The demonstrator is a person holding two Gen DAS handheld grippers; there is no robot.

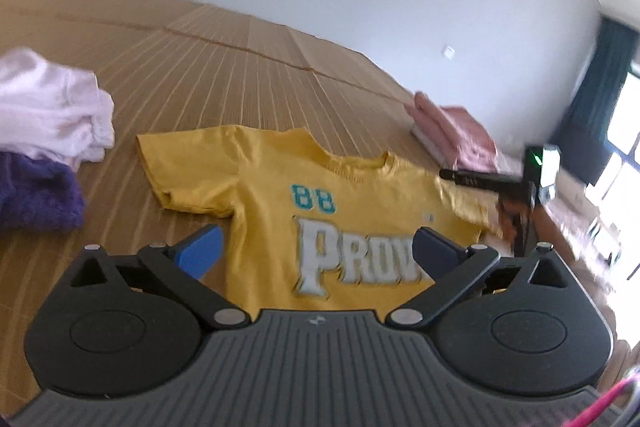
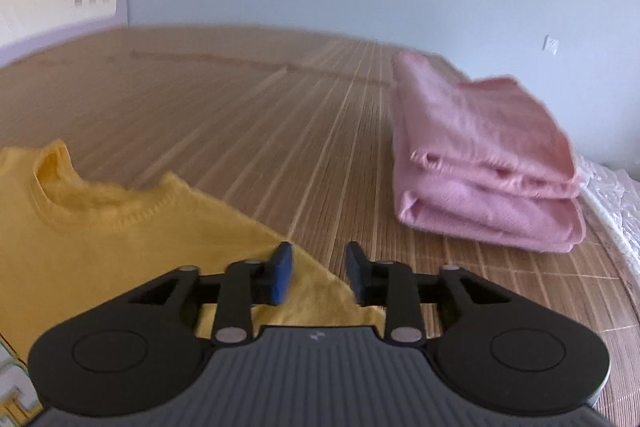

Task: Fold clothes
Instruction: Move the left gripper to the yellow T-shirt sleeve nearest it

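Note:
A yellow T-shirt [image 1: 276, 187] with "88" and large white letters lies front up and spread flat on the bamboo mat [image 1: 224, 67]. My left gripper [image 1: 318, 251] hovers over its chest print, open wide, with nothing between the blue fingers [image 1: 200, 253]. In the right wrist view my right gripper [image 2: 320, 273] is over the edge of the shirt [image 2: 120, 247] near a shoulder and sleeve. It is open by a narrow gap and holds nothing. Its black housing with a green light [image 1: 538, 167] shows blurred at the shirt's far side.
A folded pink garment [image 2: 480, 163] lies on the mat to the right of the shirt, also seen as the pink stack [image 1: 452, 131]. A pale crumpled pile [image 1: 52, 107] and a purple fluffy garment [image 1: 36, 195] sit at the left. A white wall runs behind.

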